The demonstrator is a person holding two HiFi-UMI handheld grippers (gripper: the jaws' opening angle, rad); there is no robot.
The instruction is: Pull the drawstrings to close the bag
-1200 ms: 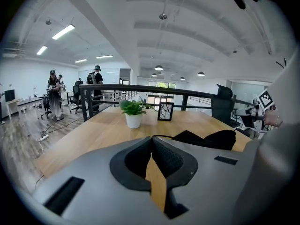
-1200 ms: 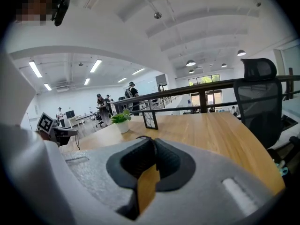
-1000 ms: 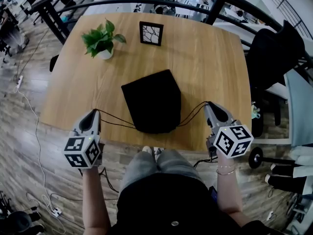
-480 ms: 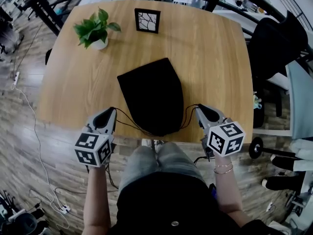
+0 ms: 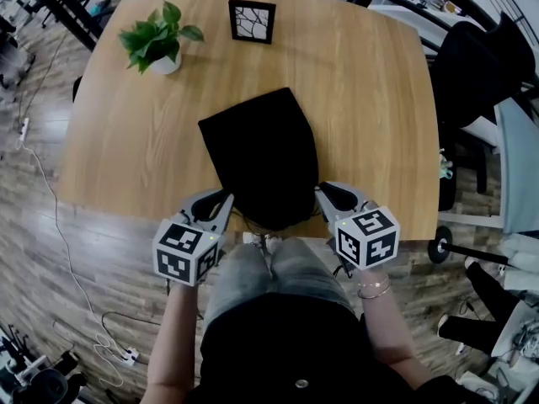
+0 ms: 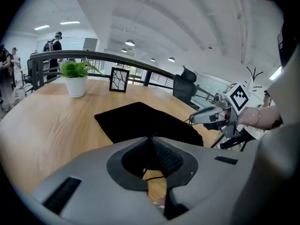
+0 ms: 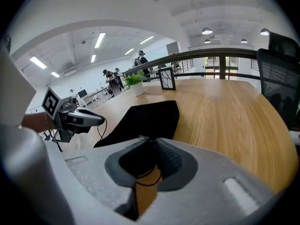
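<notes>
Moved inward flanking bag (image 5: 261, 154), left tool (image 5: 221, 202) pinching drawstring (image 6: 154, 176), right tool (image 5: 324, 194) easing open on second drawstring (image 7: 146, 183)

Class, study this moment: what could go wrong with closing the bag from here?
On the right claw the jaws have just been opening with the thin black drawstring between them; it may slip free. The black fabric bag reaches the near edge of the wooden table; a hard pull could drag it off.

Left gripper (image 5: 217, 205) and right gripper (image 5: 327, 194) flank the black bag (image 5: 261, 154).
</notes>
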